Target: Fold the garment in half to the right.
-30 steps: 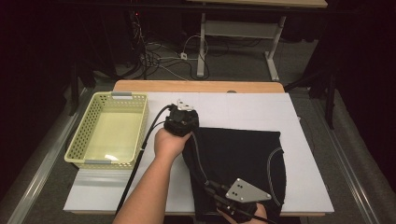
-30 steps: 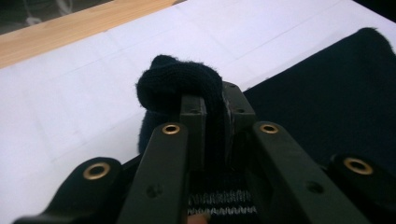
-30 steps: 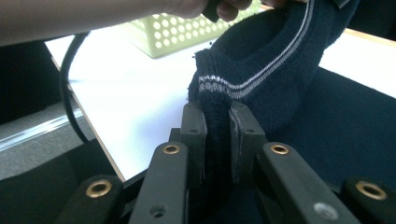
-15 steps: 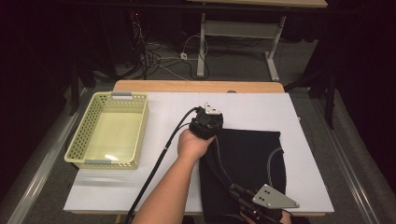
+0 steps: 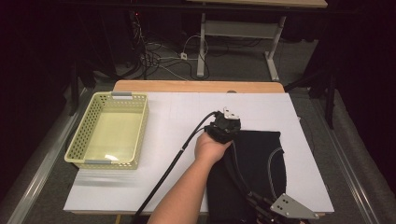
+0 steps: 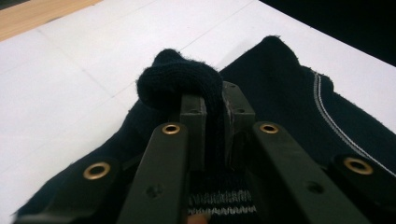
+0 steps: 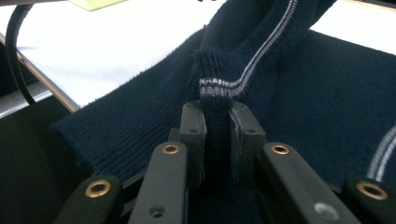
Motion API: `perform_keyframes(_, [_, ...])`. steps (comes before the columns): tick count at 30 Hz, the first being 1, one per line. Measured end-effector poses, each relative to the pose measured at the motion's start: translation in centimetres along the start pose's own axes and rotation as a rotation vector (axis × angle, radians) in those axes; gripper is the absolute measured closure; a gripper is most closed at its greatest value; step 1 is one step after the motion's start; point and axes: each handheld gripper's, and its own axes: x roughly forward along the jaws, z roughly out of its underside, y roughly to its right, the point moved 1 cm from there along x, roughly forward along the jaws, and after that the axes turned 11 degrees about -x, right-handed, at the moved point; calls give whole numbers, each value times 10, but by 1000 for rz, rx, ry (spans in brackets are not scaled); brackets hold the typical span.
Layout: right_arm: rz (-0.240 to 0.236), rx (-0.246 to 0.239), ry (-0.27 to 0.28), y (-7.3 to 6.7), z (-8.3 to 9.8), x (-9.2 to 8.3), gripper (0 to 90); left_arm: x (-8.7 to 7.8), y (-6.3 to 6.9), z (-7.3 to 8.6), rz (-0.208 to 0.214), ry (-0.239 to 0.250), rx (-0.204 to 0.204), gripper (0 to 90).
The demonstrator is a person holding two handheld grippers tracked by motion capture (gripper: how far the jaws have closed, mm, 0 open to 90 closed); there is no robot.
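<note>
We have the sweater (image 5: 254, 172) pinched in both claws. The left claw (image 5: 225, 125) is clamped on a bunched fold at the far edge; the right claw (image 5: 275, 210) is clamped on a striped ribbed edge at the near edge. The sweater lies on the counter (image 5: 177, 116), right of the basket (image 5: 109, 131), its long axis running between our claws.

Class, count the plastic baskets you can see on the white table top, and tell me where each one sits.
1: a pale yellow perforated plastic basket sits at the white table top's left edge, away from the dark knitted garment.
</note>
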Motion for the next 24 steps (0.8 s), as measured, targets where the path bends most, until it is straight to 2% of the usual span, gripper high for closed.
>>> perform_keyframes(3, [4, 1, -10, 2, 4, -3, 785, 11, 4, 2, 26, 1, -14, 800])
perform_keyframes(7, [9, 8, -10, 2, 9, -8, 785, 24, 10, 5, 46, -8, -11, 799])
perform_keyframes(10, [15, 26, -1, 1, 16, -11, 785, 34, 13, 9, 55, -11, -15, 796])
perform_keyframes(15, [2, 51, 2, 1, 23, -10, 786, 44, 16, 17, 42, -34, 1, 769])
perform_keyframes(17, [1, 48, 4, 1, 24, -10, 786, 43, 16, 18, 52, -36, 10, 711])
perform_keyframes(19, [0, 45, 5, 1, 25, -10, 786, 40, 15, 18, 47, -24, 14, 581])
perform_keyframes(21, [-4, 47, 6, 2, 25, -10, 785, 33, 14, 18, 40, -9, 14, 484])
perform_keyframes(23, [-4, 47, 8, 3, 25, -9, 786, 24, 11, 20, 59, 6, 4, 408])
perform_keyframes(24, [-5, 45, 8, 3, 25, -9, 786, 19, 9, 21, 55, 16, 5, 378])
